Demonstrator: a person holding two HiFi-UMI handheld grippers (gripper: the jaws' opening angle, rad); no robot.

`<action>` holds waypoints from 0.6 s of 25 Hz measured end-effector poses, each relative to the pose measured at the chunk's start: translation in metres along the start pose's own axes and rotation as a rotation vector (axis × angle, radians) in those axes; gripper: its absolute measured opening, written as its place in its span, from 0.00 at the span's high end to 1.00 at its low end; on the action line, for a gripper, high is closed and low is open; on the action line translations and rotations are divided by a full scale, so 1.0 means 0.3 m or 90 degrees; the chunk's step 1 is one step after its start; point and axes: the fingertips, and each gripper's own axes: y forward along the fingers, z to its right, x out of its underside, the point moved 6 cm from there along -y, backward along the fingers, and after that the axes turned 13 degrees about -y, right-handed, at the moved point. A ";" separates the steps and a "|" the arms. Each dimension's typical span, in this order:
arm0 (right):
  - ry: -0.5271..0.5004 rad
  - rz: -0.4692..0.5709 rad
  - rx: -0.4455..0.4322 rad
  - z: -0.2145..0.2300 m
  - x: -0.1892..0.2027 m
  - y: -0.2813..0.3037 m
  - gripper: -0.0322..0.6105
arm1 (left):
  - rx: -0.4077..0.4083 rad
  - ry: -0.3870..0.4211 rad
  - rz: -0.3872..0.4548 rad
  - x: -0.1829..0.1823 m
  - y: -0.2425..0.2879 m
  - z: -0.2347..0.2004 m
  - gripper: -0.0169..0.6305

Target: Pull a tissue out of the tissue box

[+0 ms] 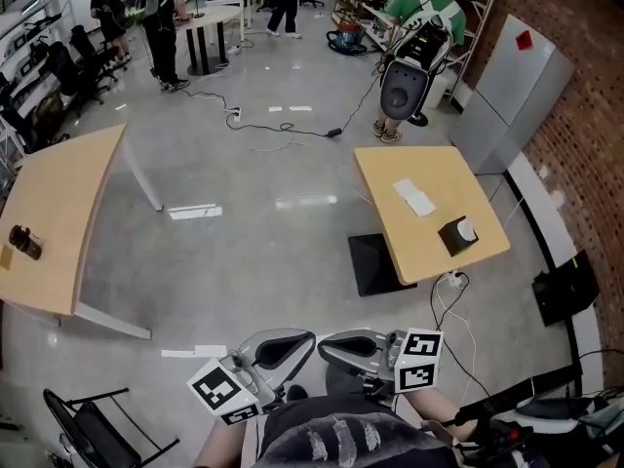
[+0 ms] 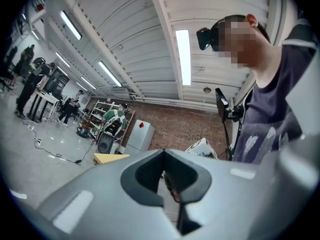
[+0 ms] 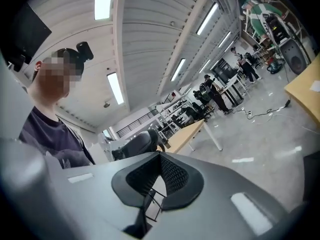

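The tissue box (image 1: 458, 234) is a small dark box with white tissue showing at its top. It stands near the right edge of the wooden table (image 1: 409, 242) at the right of the head view. A flat white sheet (image 1: 414, 197) lies further back on that table. Both grippers are low at the bottom of the head view, close to my body and far from the box. My left gripper (image 1: 307, 339) and right gripper (image 1: 327, 344) point inward with their tips almost meeting. In the gripper views the left gripper (image 2: 164, 151) and right gripper (image 3: 160, 155) are shut with nothing held.
A second wooden table (image 1: 58, 213) at the left carries a small dark object (image 1: 24, 242). A black board (image 1: 375, 261) lies on the floor beside the right table. A folding chair (image 1: 97, 427) stands at the bottom left. Cables (image 1: 283, 130), a speaker (image 1: 402, 88) and several people are further back.
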 end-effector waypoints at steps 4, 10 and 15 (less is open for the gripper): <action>-0.005 0.005 -0.006 0.109 -0.050 -0.030 0.95 | -0.021 -0.003 0.003 -0.033 0.089 -0.051 0.97; 0.023 0.050 0.006 0.329 -0.130 -0.178 0.95 | -0.029 0.044 -0.065 -0.084 0.358 -0.095 0.97; 0.034 0.048 -0.014 0.490 -0.158 -0.311 0.95 | -0.070 0.057 -0.072 -0.125 0.600 -0.141 0.97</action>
